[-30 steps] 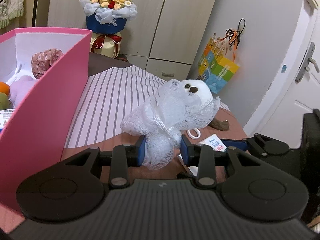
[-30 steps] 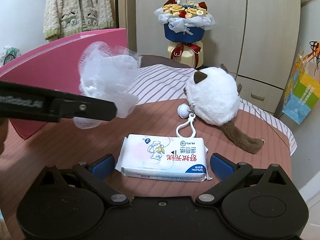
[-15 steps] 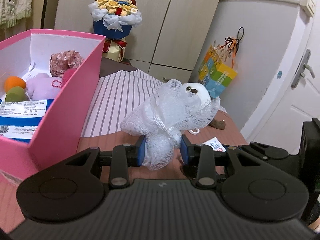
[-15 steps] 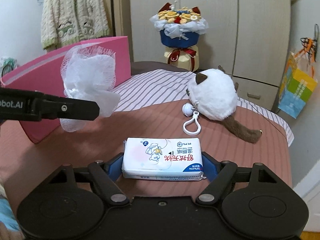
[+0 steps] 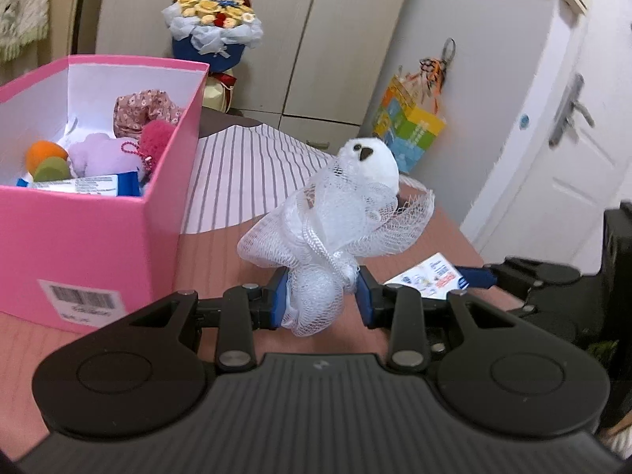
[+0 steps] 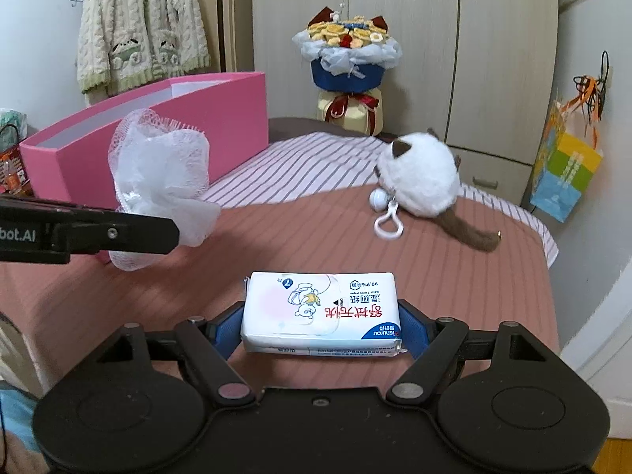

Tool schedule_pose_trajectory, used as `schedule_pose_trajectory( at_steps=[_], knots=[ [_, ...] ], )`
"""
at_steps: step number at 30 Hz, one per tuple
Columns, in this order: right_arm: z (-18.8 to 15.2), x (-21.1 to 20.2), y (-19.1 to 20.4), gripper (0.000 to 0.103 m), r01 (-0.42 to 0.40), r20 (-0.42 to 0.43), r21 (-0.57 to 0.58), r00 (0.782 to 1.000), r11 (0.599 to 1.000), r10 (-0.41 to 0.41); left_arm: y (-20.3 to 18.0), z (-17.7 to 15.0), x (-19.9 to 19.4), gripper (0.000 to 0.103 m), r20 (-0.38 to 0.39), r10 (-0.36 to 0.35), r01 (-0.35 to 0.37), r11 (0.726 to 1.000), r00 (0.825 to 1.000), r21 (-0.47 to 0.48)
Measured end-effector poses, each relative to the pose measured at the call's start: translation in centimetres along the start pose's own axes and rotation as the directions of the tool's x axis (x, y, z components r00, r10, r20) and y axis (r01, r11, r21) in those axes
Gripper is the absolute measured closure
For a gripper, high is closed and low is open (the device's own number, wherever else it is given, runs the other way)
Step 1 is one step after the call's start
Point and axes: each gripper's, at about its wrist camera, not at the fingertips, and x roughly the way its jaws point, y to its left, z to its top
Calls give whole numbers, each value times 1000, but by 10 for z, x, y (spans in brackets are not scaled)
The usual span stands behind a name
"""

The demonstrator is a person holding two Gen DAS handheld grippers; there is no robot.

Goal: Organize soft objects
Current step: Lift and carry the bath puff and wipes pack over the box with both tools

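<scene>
We've got the wipes pack (image 6: 322, 314) crosswise between our right gripper (image 6: 320, 328) jaws, pads pressed on both short ends. Our left gripper (image 5: 320, 303) is pinched nearly shut on the mesh pouf (image 5: 331, 237), just right of the pink box (image 5: 98, 233), nearer its open top. Beyond the box, the plush (image 6: 418, 179) lies on open bed.
</scene>
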Motion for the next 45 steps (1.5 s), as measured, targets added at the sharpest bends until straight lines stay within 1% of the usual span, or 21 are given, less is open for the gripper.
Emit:
schedule_pose_trajectory(
  at_steps=[3, 7, 10, 13, 15, 17, 21, 25, 28, 30, 34, 39, 42, 45],
  knots=[
    [-5, -8, 5, 20, 3, -12, 6, 1000, 1000, -3, 4, -4, -8, 69, -27, -15, 15, 999, 1000, 31],
    [-9, -20, 9, 20, -8, -34, 43, 999, 999, 10, 12, -10, -22, 69, -78, -24, 27, 999, 997, 38],
    [-11, -33, 15, 20, -51, -48, 91, 997, 995, 55, 19, -14, -32, 69, -124, -31, 36, 999, 992, 36],
    [-13, -45, 27, 20, -78, -57, 92, 995, 993, 83, 27, -17, -42, 69, -168, -46, 51, 998, 985, 25],
    [-15, -49, 35, 20, -98, -73, 98, 992, 990, 106, 33, -19, -48, 69, -184, -40, 45, 999, 982, 24],
    [-16, -52, 40, 20, -121, -93, 110, 987, 986, 132, 39, -20, -53, 69, -205, -38, 42, 999, 978, 15],
    [-15, -57, 51, 20, -159, -116, 115, 978, 981, 173, 53, -22, -67, 69, -242, -65, 62, 998, 968, -21],
    [-8, -60, 66, 20, -221, -153, 105, 960, 970, 235, 60, -22, -85, 69, -275, -67, 65, 998, 959, -15],
    [-1, -62, 79, 20, -256, -165, 92, 949, 962, 268, 67, -20, -99, 69, -295, -94, 89, 996, 951, -30],
    [3, -63, 87, 20, -264, -171, 81, 946, 961, 274, 73, -17, -108, 69, -300, -110, 101, 994, 948, -44],
    [11, -61, 100, 20, -296, -189, 73, 933, 952, 305, 83, -11, -127, 69, -306, -98, 92, 995, 947, -33],
    [22, -63, 116, 20, -365, -210, 94, 902, 926, 377, 92, -2, -147, 69, -315, -89, 86, 996, 945, -22],
    [31, -67, 128, 20, -393, -209, 77, 892, 916, 400, 94, 7, -159, 69, -289, -83, 87, 996, 954, 0],
    [44, -71, 137, 20, -405, -192, 47, 893, 913, 406, 98, 19, -166, 69, -251, -75, 82, 996, 965, 19]
  ],
)
